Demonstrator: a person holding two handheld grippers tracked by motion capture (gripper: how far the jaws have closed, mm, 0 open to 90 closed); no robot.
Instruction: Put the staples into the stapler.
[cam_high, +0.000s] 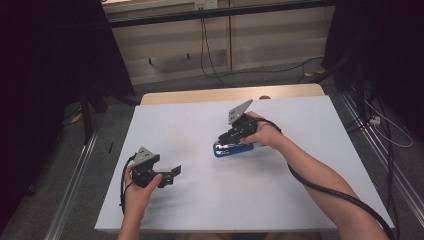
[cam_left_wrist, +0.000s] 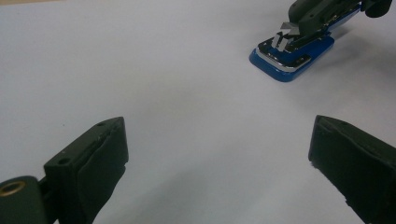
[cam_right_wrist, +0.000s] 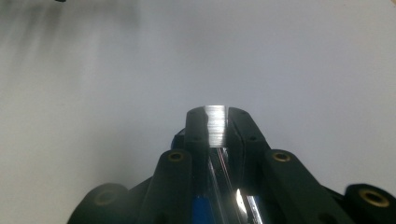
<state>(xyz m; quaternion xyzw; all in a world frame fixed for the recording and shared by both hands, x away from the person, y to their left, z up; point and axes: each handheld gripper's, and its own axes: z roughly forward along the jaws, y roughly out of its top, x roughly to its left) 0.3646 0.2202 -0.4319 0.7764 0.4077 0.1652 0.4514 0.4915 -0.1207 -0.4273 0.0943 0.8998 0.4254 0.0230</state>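
Stapler: rear half hidden beneath the right gripper; body cut off by the lower edge.

The high view is dim at its sides, where dark curtains swallow detail, while the white table is evenly lit from above with faint soft shadows. In the left gripper view the near black jaws are blurred. In the right gripper view a bright glare sits on the stapler's metal, and the table darkens toward the upper left.
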